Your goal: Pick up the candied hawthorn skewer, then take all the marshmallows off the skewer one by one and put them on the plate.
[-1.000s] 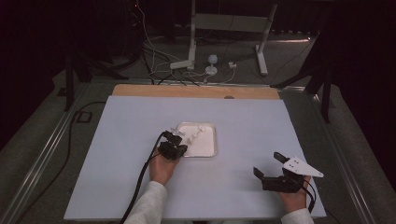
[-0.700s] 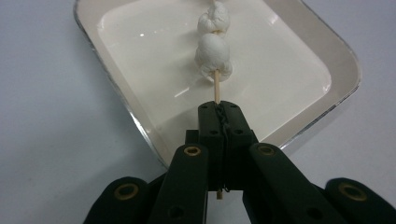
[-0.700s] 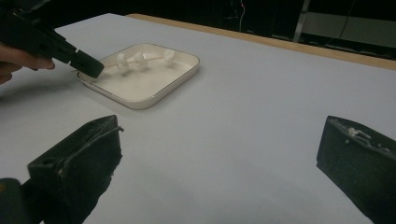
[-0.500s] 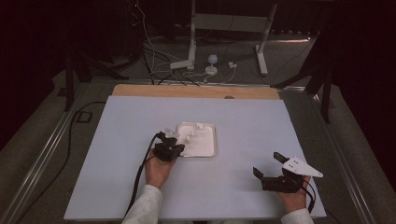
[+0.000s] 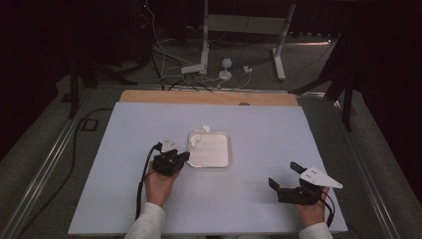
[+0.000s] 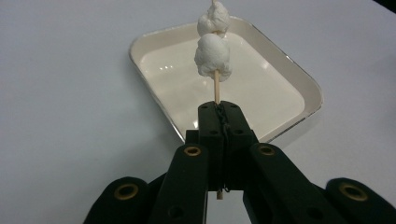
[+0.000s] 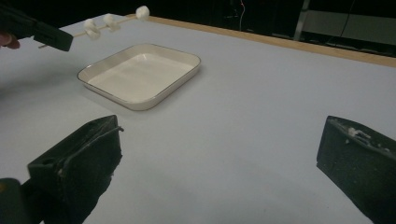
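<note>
Marshmallow-loaded thin wooden skewer (image 6: 216,86) clamped in left gripper (image 6: 219,112), axis pointing up-frame over white rectangular tray (image 6: 299,79); right gripper (image 7: 219,154) released, empty, lower right.

Glossy enamel tray (image 6: 289,100), wooden skewer (image 6: 216,88)

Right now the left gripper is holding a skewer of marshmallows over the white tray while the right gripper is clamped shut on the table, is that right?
Not quite. The right gripper is open, its fingers standing wide apart with nothing between them, as the right gripper view shows. The rest holds: the left gripper is shut on the skewer of marshmallows over the white tray.
</note>
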Tool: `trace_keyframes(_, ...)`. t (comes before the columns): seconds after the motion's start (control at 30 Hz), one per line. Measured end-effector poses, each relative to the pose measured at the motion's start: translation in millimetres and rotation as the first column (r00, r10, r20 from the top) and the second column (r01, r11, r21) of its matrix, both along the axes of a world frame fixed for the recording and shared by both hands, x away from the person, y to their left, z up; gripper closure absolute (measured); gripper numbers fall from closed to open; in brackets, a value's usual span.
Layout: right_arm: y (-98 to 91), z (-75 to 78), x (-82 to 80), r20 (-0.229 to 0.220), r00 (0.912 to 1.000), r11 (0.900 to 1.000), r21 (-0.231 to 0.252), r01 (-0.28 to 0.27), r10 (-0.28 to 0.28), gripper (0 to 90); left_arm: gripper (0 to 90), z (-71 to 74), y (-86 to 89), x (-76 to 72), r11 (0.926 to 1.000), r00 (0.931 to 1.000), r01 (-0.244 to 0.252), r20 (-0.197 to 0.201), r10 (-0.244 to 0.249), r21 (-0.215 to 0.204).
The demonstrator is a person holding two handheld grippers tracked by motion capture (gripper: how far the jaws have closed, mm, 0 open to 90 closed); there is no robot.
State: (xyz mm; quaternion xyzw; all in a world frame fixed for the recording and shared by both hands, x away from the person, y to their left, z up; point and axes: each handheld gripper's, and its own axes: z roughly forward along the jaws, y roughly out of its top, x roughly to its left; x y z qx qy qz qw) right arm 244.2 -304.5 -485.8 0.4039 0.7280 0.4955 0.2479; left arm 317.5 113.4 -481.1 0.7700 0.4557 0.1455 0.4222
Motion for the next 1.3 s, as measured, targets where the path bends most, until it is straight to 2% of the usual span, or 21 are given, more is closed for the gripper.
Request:
trace_keyframes(0.3,2.1,3.8,3.6,-0.010,0.9999,0.9998,0.016,0.014,-0.014,0.0,90.0,1.7,14.6,-14.0,0.9999,0.9991,0.002,0.043,-0.001,-0.017)
trace_keyframes(0.33,2.2,5.4,4.5,-0.012,0.9998,0.9996,0.021,0.016,-0.016,0.0,90.0,1.9,16.1,-15.5,1.0000,0.9990,-0.001,0.045,0.001,-0.009)
trace_keyframes(0.5,4.9,16.0,11.6,-0.030,0.9992,0.9994,0.023,0.026,-0.025,0.0,89.9,1.8,21.4,-19.6,0.9993,0.9978,-0.012,0.065,0.014,-0.036)
trace_keyframes(0.67,13.7,27.2,19.3,-0.019,0.9996,0.9995,0.019,0.023,-0.023,0.0,90.0,2.4,19.8,-21.1,0.9988,0.9974,-0.006,0.071,0.009,-0.049)
trace_keyframes(0.9,30.3,35.7,36.8,-0.026,0.9995,0.9977,0.065,-0.018,0.020,0.0,89.9,6.4,15.6,-25.0,0.9984,0.9951,0.021,0.098,-0.016,-0.053)
trace_keyframes(0.93,35.6,38.8,42.3,-0.030,0.9990,0.9958,0.086,-0.030,0.033,0.0,89.9,6.9,15.1,-25.6,0.9983,0.9947,0.023,0.101,-0.018,-0.053)
trace_keyframes(1.07,47.5,45.1,54.6,-0.045,0.9970,0.9912,0.119,-0.057,0.063,0.0,89.9,7.9,13.0,-27.1,0.9982,0.9938,0.034,0.108,-0.029,-0.049)
trace_keyframes(1.17,57.1,48.3,62.6,-0.054,0.9952,0.9879,0.136,-0.073,0.081,0.0,90.0,7.6,10.8,-27.1,0.9981,0.9935,0.038,0.109,-0.033,-0.047)
trace_keyframes(1.3,66.7,50.0,69.2,-0.063,0.9934,0.9880,0.127,-0.088,0.096,0.0,89.9,7.3,8.0,-28.3,0.9980,0.9923,0.050,0.115,-0.045,-0.039)
